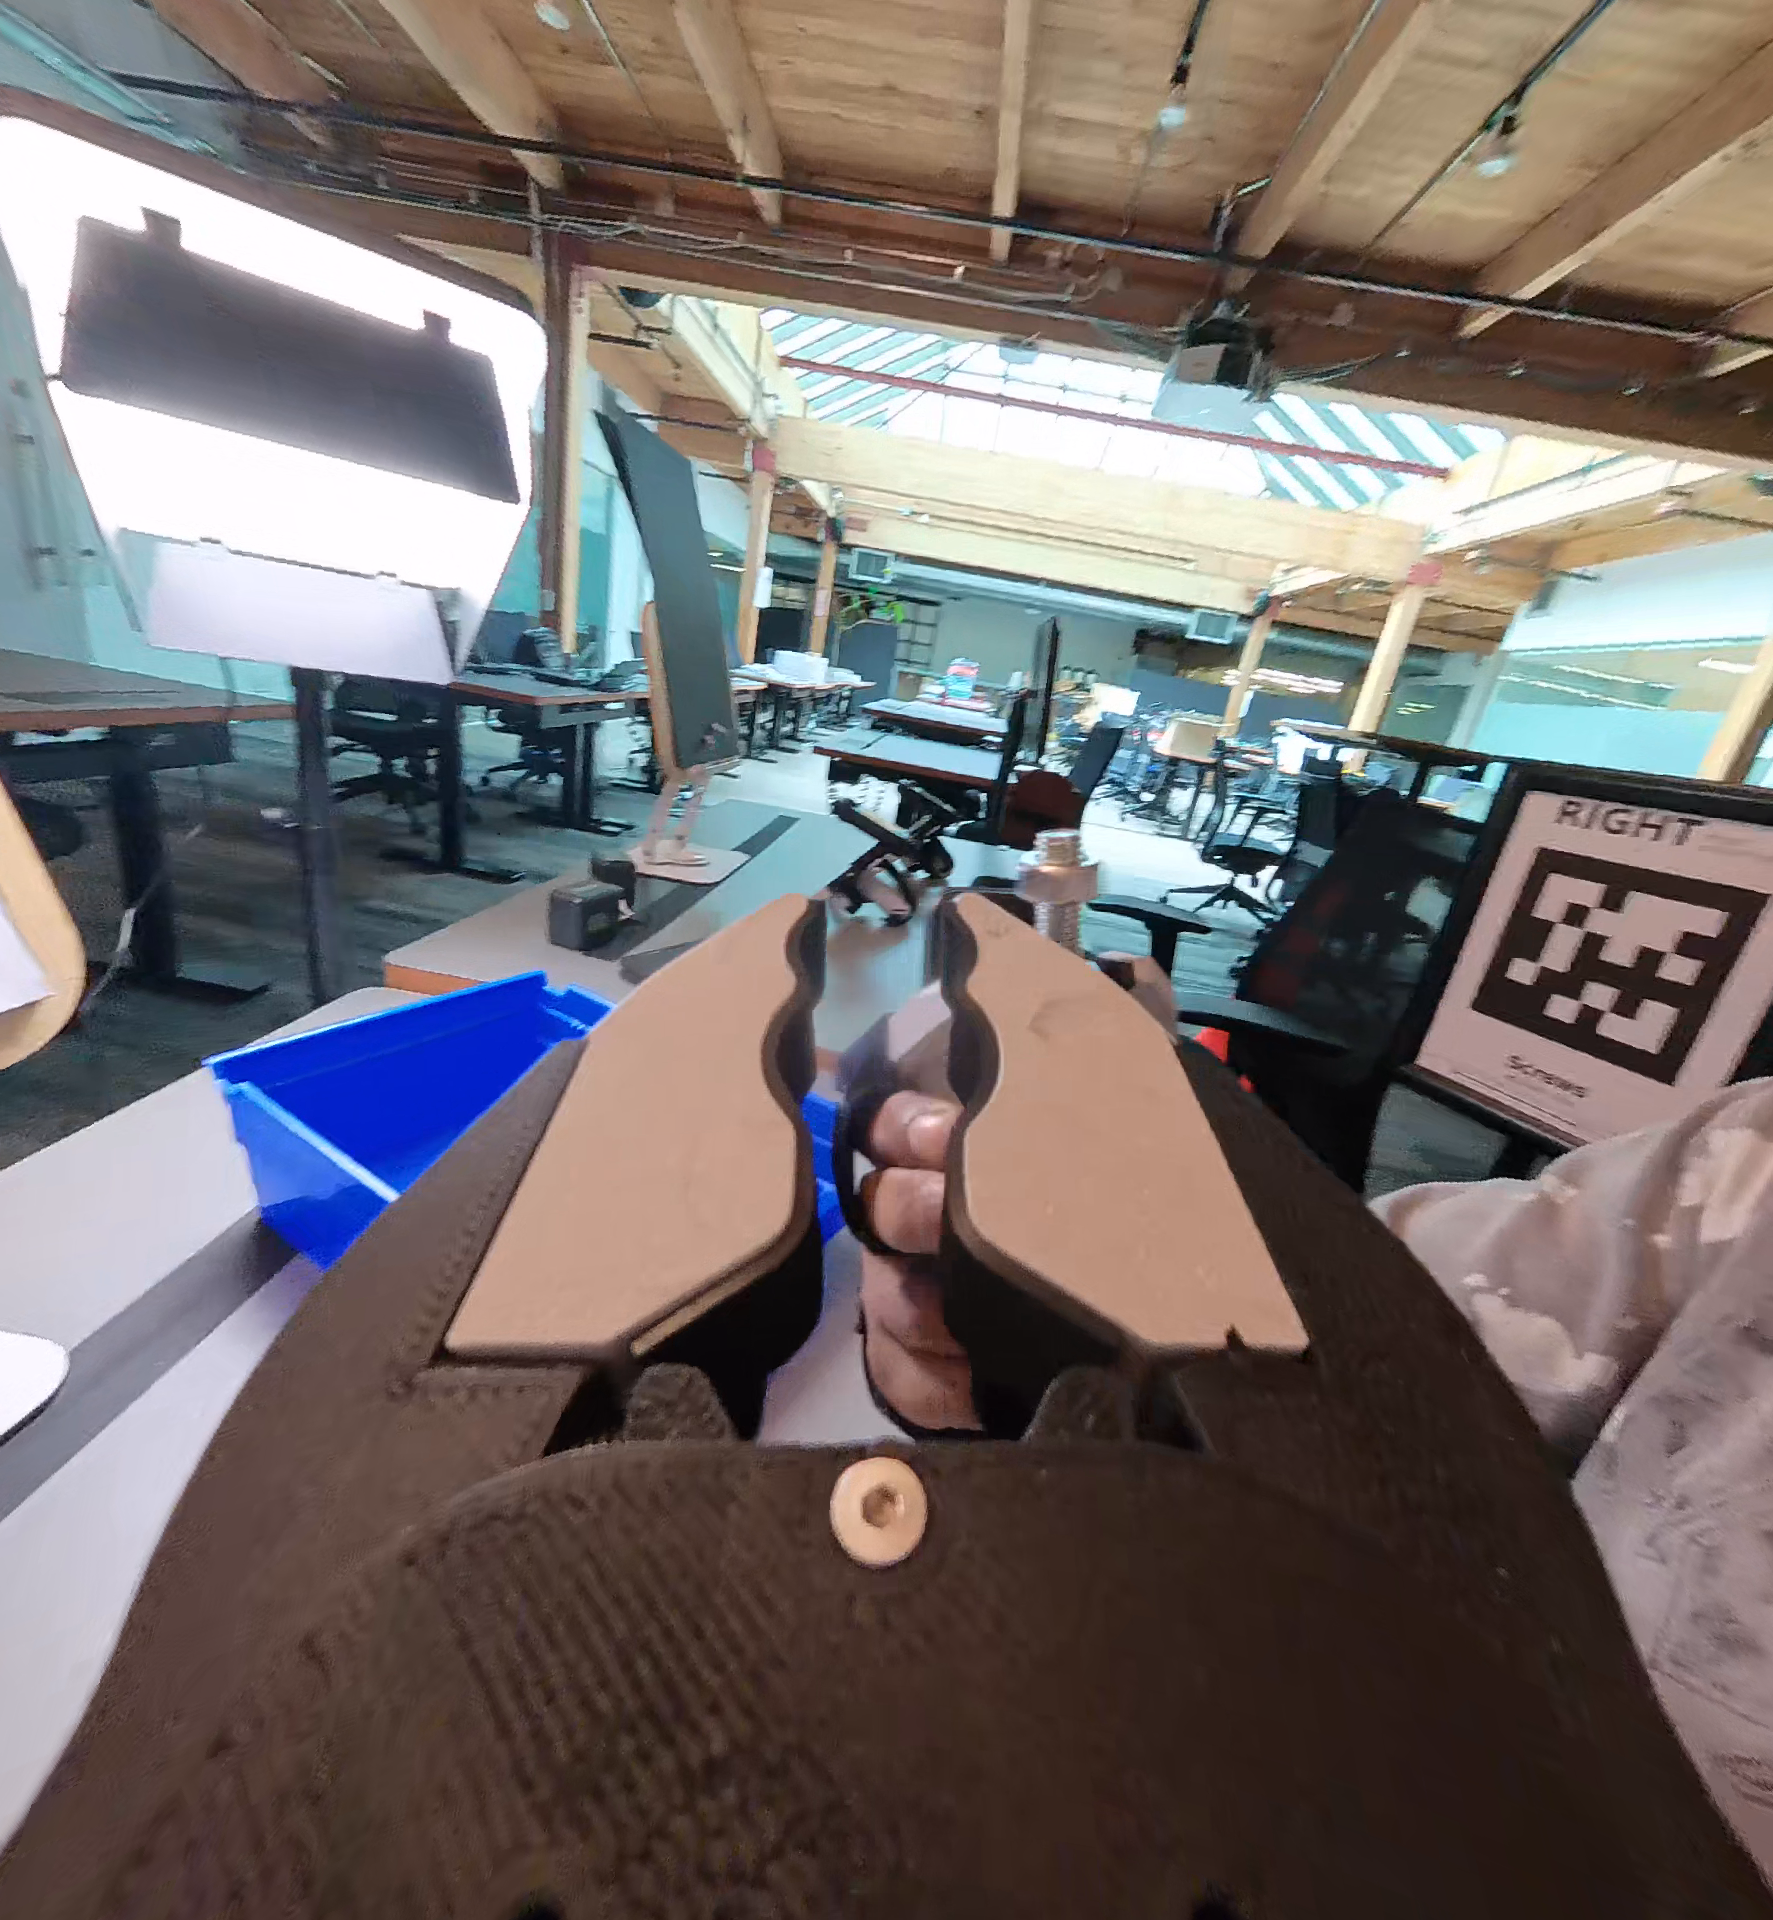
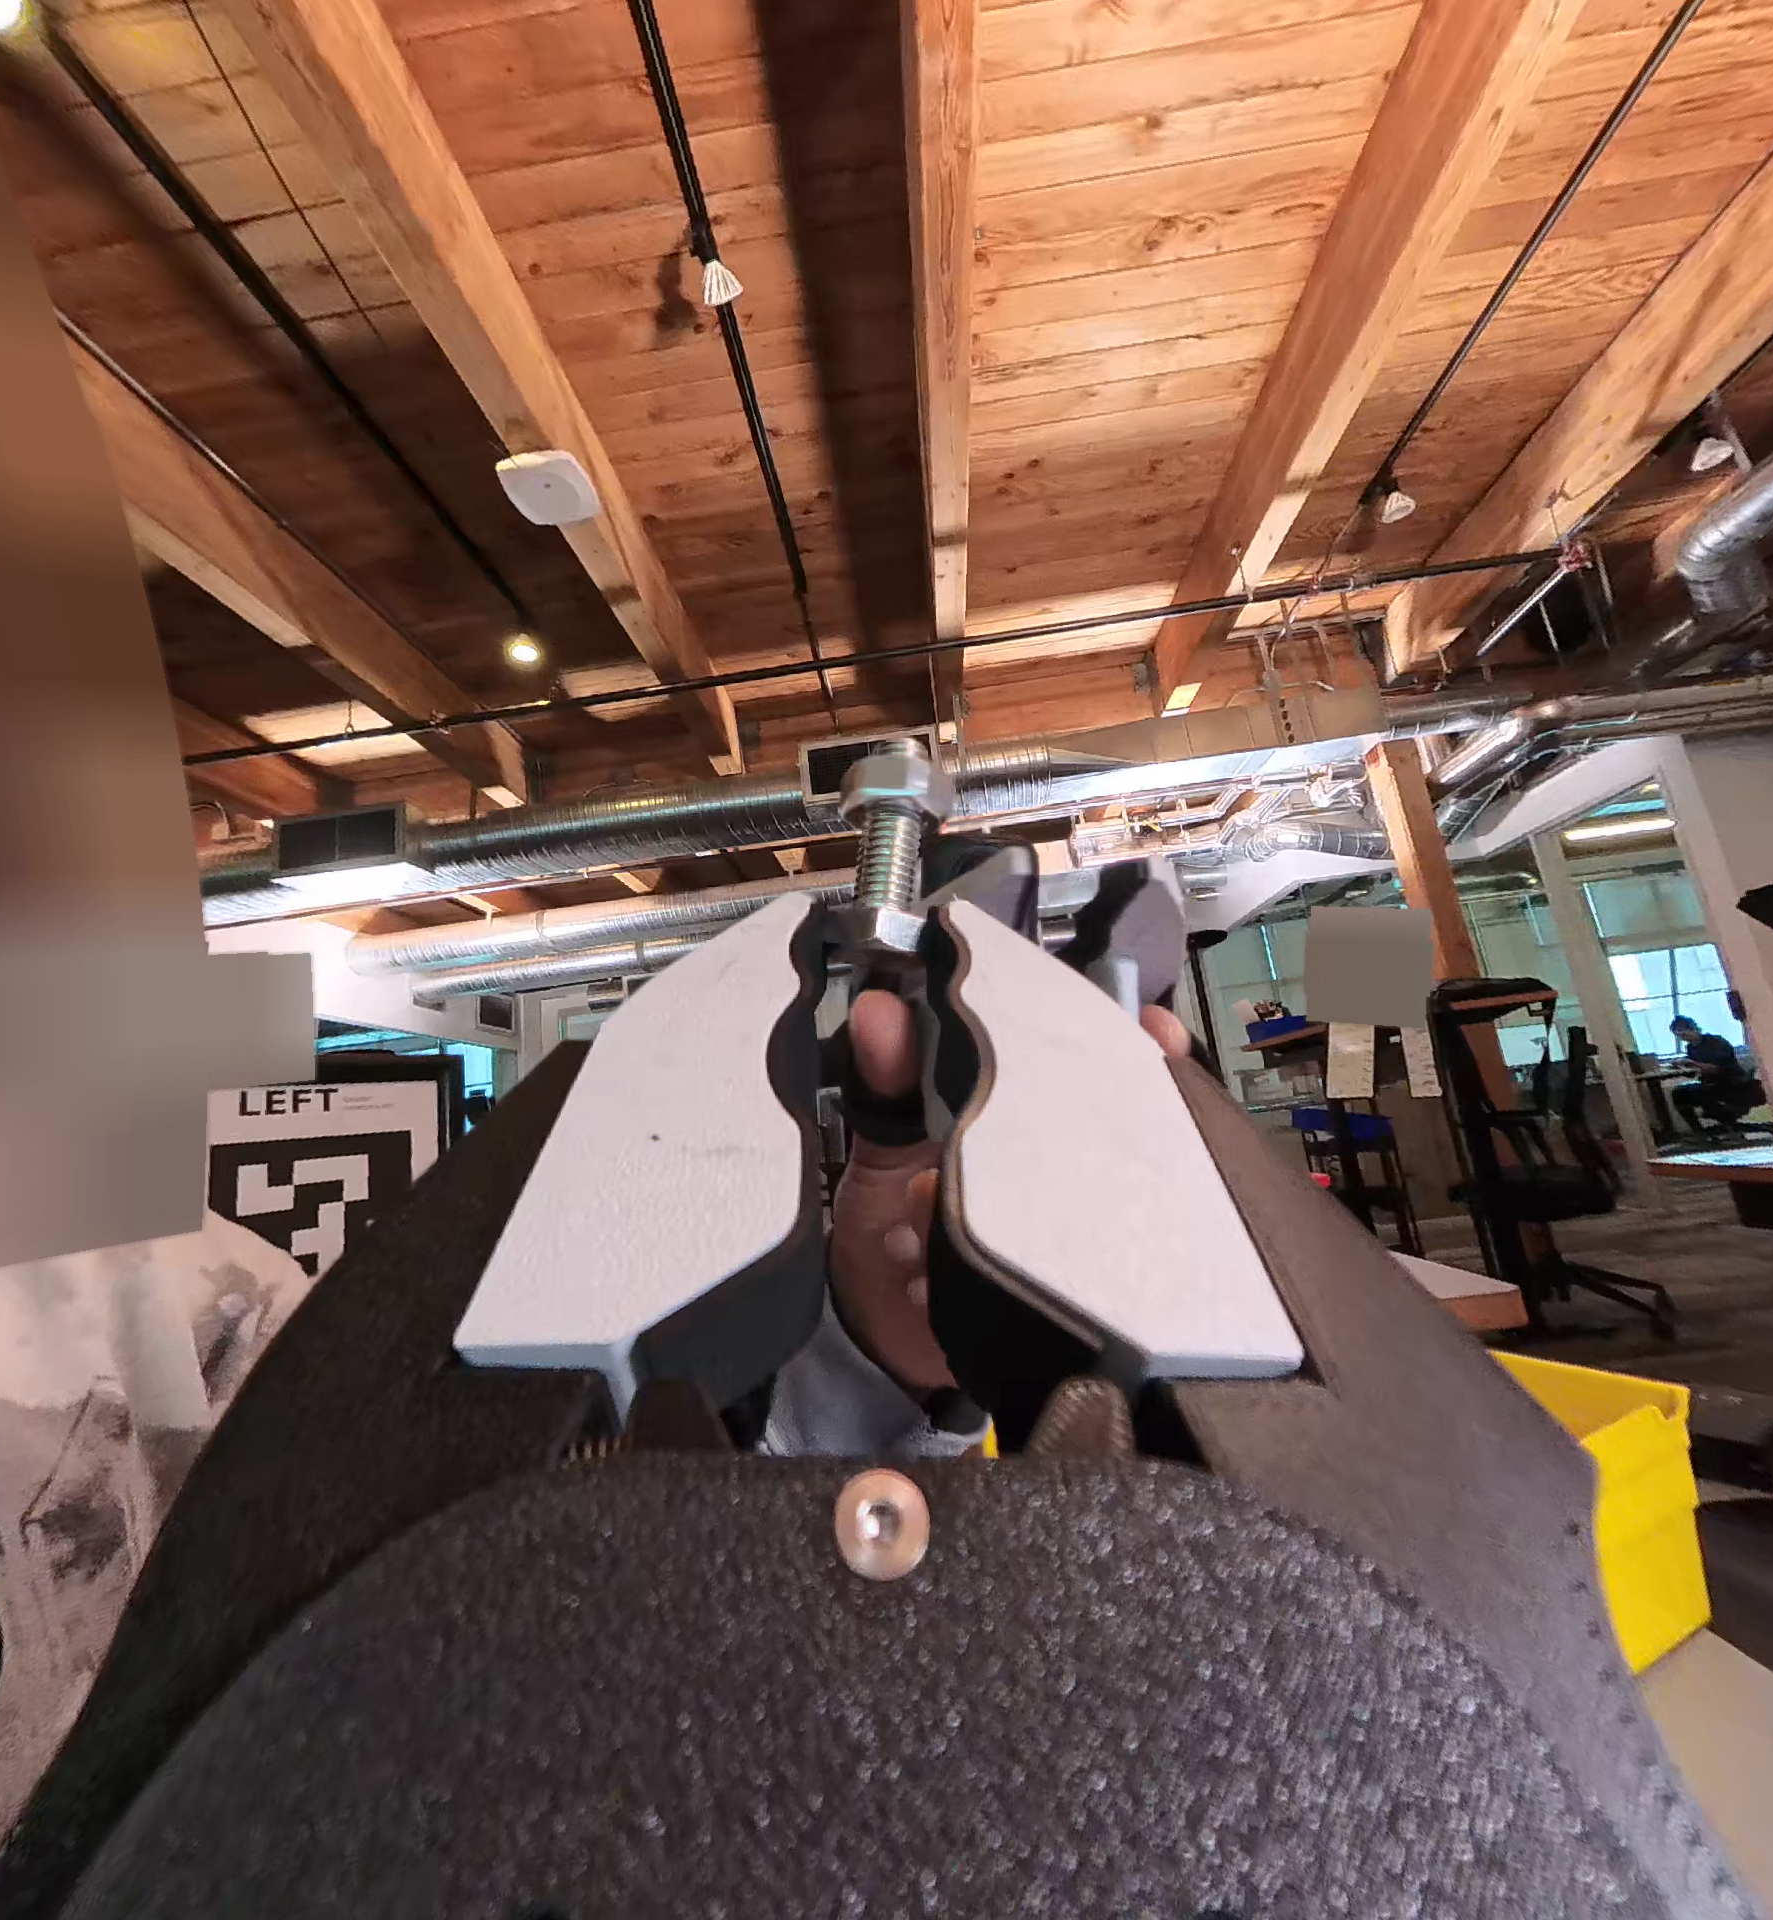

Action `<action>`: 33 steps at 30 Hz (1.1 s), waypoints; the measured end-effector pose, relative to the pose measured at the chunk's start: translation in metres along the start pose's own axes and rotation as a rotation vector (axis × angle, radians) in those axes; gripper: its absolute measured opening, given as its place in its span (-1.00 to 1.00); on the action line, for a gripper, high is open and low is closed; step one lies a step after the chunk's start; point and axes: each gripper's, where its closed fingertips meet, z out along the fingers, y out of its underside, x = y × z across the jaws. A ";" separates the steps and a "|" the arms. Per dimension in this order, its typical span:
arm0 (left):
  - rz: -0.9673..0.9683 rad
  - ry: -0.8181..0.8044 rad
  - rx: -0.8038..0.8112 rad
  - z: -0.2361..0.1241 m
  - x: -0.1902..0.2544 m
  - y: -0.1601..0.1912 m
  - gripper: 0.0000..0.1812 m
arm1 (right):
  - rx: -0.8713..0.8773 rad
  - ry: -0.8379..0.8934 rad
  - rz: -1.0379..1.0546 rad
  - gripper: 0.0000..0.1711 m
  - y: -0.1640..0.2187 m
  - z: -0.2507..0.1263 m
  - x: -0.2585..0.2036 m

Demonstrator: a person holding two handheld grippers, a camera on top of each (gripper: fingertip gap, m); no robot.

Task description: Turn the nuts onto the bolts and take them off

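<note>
Bolt (image 2: 887, 868) stands upright, its hex head pinched at the right gripper (image 2: 880, 928) fingertips.
Nut (image 2: 887, 787) sits near the bolt's upper end; left gripper (image 1: 877, 914) fingers are slightly apart, just beside the bolt, holding nothing.

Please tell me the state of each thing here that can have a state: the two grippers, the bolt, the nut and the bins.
right gripper: shut on the bolt's hex head.
bolt: held upright, threads up.
nut: threaded on near the bolt's top end.
left gripper: slightly open, empty.
blue bin: on the table; contents hidden.
yellow bin: contents hidden.
</note>
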 end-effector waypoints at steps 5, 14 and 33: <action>0.020 0.086 -0.024 0.012 0.026 0.005 -0.64 | -0.023 0.040 -0.004 -0.78 0.008 -0.001 0.008; 0.022 0.017 -0.016 0.006 0.012 0.002 -0.70 | -0.014 -0.016 -0.016 -0.78 -0.002 0.001 -0.005; -0.005 0.064 -0.074 0.013 0.021 0.013 -0.66 | -0.049 0.014 -0.021 -0.79 0.006 0.000 0.001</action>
